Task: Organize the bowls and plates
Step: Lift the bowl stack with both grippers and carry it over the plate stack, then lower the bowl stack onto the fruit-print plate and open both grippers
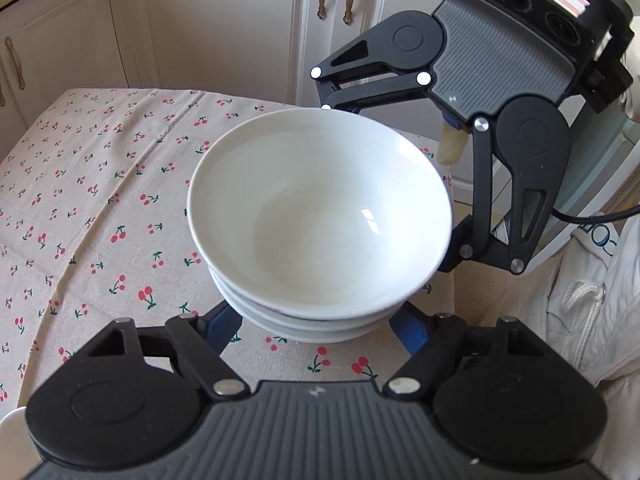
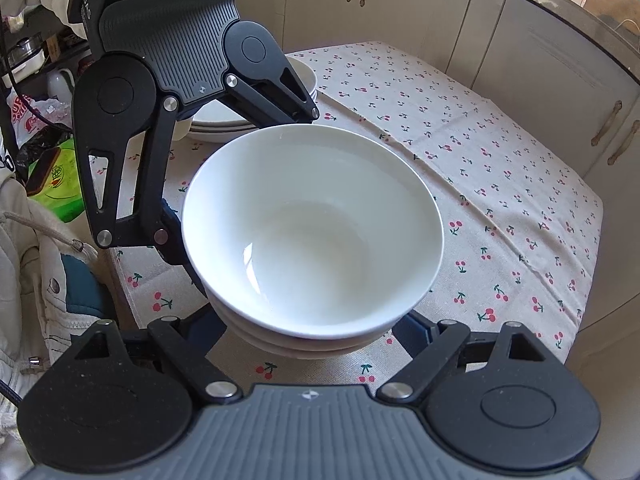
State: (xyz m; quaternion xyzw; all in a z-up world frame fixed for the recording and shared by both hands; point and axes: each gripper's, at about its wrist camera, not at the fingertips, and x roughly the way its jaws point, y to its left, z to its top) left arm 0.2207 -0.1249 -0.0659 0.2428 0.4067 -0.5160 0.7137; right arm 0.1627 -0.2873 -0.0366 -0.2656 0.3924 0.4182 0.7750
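Note:
A stack of white bowls (image 1: 320, 216) stands on the cherry-print tablecloth (image 1: 100, 208); it also shows in the right wrist view (image 2: 312, 228). My left gripper (image 1: 316, 322) is spread wide with a blue finger (image 1: 222, 326) on each side of the stack's lower bowls; whether the pads touch is hidden. My right gripper (image 2: 310, 326) straddles the same stack from the opposite side, spread just as wide. Each gripper appears in the other's view, the right one in the left wrist view (image 1: 452, 184), the left one in the right wrist view (image 2: 180, 200). A stack of white plates (image 2: 240, 120) lies behind the left gripper.
Cream cabinet doors (image 1: 224, 24) with brass handles stand behind the table. The table's edge (image 2: 576, 320) runs near on the right. A green bag (image 2: 56, 184) and clutter sit off the table to the left. A person's white jacket (image 1: 592, 312) is close by.

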